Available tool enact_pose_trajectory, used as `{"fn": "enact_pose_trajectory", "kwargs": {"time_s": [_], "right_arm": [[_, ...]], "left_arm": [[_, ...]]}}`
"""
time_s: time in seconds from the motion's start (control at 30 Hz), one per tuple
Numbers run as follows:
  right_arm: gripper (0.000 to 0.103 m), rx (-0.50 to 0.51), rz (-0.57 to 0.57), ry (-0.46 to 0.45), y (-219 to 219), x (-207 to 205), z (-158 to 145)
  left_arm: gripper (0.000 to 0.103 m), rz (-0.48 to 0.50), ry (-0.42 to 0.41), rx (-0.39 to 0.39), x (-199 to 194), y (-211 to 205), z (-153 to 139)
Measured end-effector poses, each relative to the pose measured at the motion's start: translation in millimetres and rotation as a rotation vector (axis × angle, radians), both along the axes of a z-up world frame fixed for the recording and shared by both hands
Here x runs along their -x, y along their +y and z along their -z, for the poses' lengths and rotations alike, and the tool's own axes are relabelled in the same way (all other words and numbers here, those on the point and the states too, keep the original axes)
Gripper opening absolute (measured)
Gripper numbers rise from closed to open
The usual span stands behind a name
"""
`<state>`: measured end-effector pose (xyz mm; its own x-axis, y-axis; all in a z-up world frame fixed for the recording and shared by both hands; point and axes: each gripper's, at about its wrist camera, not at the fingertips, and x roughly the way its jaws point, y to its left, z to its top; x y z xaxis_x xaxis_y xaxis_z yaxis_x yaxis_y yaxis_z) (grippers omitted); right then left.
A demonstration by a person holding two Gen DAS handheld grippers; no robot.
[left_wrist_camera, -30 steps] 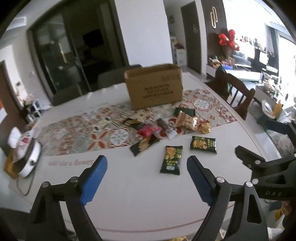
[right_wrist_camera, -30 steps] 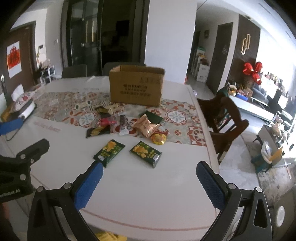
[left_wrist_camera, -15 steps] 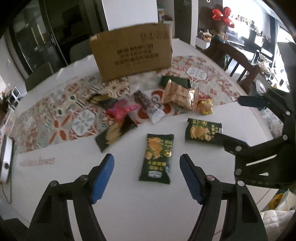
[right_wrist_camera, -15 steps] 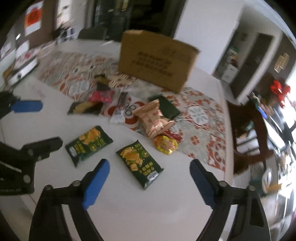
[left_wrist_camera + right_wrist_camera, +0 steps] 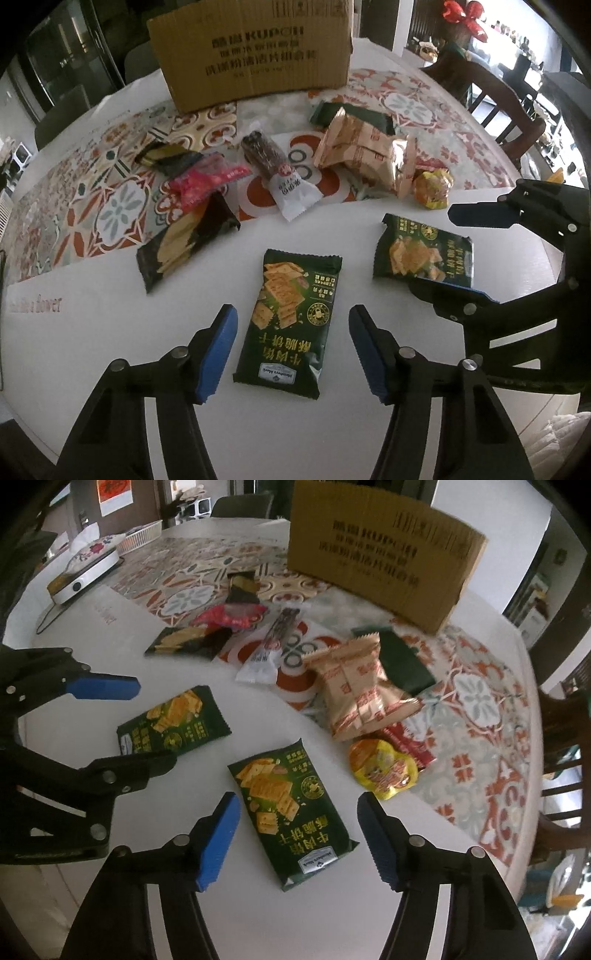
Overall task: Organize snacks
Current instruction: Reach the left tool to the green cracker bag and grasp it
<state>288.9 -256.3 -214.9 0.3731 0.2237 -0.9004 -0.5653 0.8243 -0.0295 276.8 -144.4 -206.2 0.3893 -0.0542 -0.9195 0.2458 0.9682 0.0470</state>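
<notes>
Left wrist: left gripper [image 5: 291, 350] jaws closing, straddling a green cracker pack [image 5: 286, 325] near the tabletop's [image 5: 92, 332] front edge, pads clear. Right wrist: right gripper [image 5: 299, 836] closing likewise over second cracker pack [image 5: 291, 812], not gripping

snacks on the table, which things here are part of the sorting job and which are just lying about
Part of the job:
- two dark green cracker packets, one lined up between each gripper's jaws
- beige foil snack packs
- pink sweet wrapper
- yellow crinkly packet
- brown cardboard box

Lying about:
- white flat appliance
- dark wooden chair
</notes>
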Motion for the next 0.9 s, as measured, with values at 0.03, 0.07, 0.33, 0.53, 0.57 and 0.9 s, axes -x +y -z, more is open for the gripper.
{"fn": "enact_pose_trajectory", "kwargs": {"time_s": [0.03, 0.07, 0.33, 0.53, 0.57, 0.9], "right_arm": [[0.067, -0.005, -0.002, 0.007, -0.5, -1.4, 1.7], [0.066, -0.006, -0.003, 0.011, -0.9, -2.1, 2.9], [0.058, -0.013, -0.01, 0.028, 1.5, -3.7, 9.2], [0.052, -0.014, 0.015, 0.022, 2.6, -3.7, 9.0], [0.052, -0.016, 0.024, 0.022, 2.2, -3.5, 8.5], [0.051, -0.084, 0.131, 0.008, -0.8, 2.4, -18.7]], "left_arm": [[0.061, -0.003, 0.005, -0.001, -1.1, -0.2, 1.2], [0.058, -0.008, 0.012, -0.001, -2.6, 0.6, 3.0], [0.054, -0.031, 0.051, 0.037, -5.8, 7.1, 12.2], [0.047, -0.026, 0.034, 0.059, -6.0, 9.4, 10.7], [0.047, -0.031, 0.034, 0.066, -6.4, 9.7, 10.2], [0.047, -0.07, -0.031, 0.125, -3.0, 19.3, -26.7]]}}
